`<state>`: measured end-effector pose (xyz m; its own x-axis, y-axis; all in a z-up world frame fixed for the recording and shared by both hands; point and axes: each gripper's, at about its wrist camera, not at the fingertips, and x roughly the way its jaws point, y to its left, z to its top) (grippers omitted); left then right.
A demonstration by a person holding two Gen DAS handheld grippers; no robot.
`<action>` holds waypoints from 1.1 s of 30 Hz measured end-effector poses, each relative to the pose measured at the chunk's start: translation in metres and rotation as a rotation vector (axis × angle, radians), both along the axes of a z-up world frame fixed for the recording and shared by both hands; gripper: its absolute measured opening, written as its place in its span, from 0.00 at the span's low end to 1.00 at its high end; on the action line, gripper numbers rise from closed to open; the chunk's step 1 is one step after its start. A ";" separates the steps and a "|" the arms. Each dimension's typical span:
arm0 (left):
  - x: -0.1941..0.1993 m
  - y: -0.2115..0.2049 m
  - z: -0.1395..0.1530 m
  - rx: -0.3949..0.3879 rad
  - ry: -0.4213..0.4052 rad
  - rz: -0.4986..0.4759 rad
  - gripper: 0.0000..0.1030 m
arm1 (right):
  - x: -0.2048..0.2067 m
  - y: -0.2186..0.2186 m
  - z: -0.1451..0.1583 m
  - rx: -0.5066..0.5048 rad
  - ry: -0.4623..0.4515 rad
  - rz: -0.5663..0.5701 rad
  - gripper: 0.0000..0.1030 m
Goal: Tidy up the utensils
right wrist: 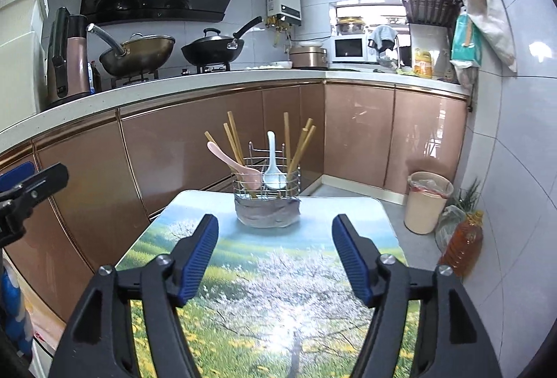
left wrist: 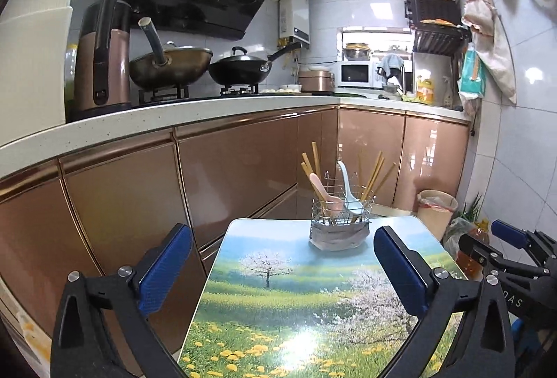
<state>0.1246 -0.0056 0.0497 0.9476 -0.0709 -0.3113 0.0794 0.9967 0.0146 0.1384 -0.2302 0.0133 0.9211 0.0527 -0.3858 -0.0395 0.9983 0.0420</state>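
Observation:
A wire utensil holder [left wrist: 343,210] [right wrist: 266,184] stands at the far end of a small table [left wrist: 278,301] [right wrist: 278,291] printed with a meadow and blossoming trees. In it are several wooden chopsticks [left wrist: 374,174] [right wrist: 233,139], a pink spoon [left wrist: 323,191] [right wrist: 236,167] and a white spoon [left wrist: 348,186] [right wrist: 271,165]. My left gripper [left wrist: 282,235] is open and empty above the near part of the table, well short of the holder. My right gripper [right wrist: 275,223] is also open with nothing between its fingers, pointing at the holder from a short distance.
Copper-coloured cabinets and a white counter run along the left and back, with a kettle [left wrist: 101,64], two woks [left wrist: 170,64] [right wrist: 212,52], a rice cooker and a microwave [right wrist: 350,48]. A waste bin [right wrist: 426,202] and an oil bottle [right wrist: 464,242] stand on the floor at the right.

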 end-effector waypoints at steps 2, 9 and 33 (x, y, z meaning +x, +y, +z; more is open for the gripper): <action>-0.006 0.001 -0.001 0.003 -0.011 -0.006 1.00 | -0.006 0.000 -0.001 -0.005 -0.005 -0.009 0.66; -0.022 0.003 -0.005 0.011 -0.022 -0.017 1.00 | -0.019 -0.004 -0.010 -0.026 -0.011 -0.030 0.70; -0.025 0.008 -0.022 0.012 -0.013 -0.006 1.00 | -0.018 -0.020 -0.032 -0.068 0.000 -0.100 0.71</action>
